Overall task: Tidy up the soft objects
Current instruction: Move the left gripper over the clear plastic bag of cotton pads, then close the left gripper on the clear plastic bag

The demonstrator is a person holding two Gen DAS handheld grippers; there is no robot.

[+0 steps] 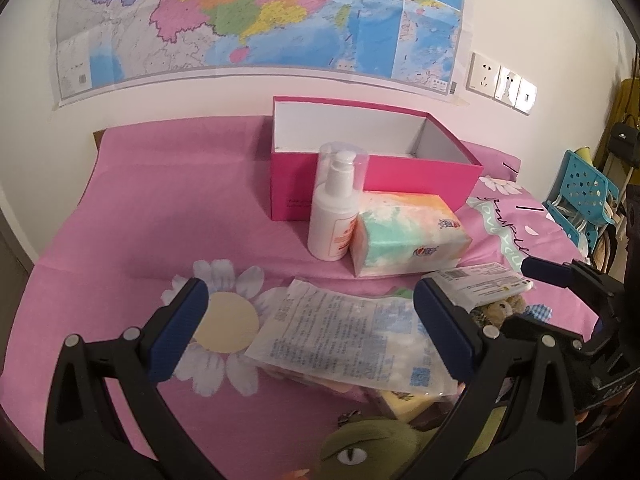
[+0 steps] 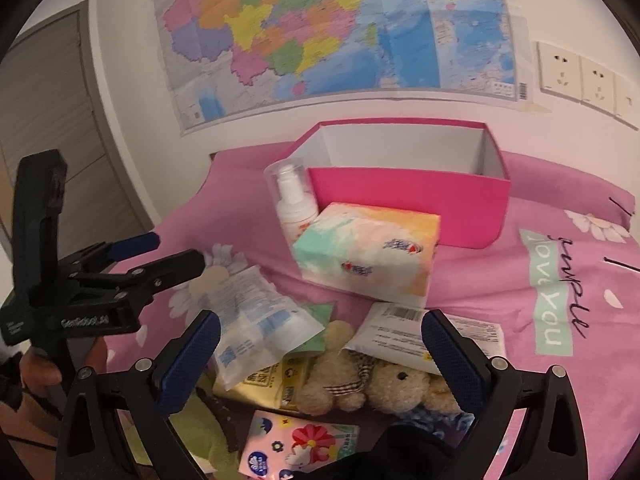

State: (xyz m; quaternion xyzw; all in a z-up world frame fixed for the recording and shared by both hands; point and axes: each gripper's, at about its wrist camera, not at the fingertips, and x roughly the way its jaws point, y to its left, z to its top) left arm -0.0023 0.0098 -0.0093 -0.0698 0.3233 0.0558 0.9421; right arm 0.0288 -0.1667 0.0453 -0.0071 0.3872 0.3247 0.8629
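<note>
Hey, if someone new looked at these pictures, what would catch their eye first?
Probably the bright pink box, open and empty-looking, at the back of the pink bedspread, under a colourful wall map. In front stand a white pump bottle and a pastel tissue pack; nearer, a teddy bear lies among packets.
</note>
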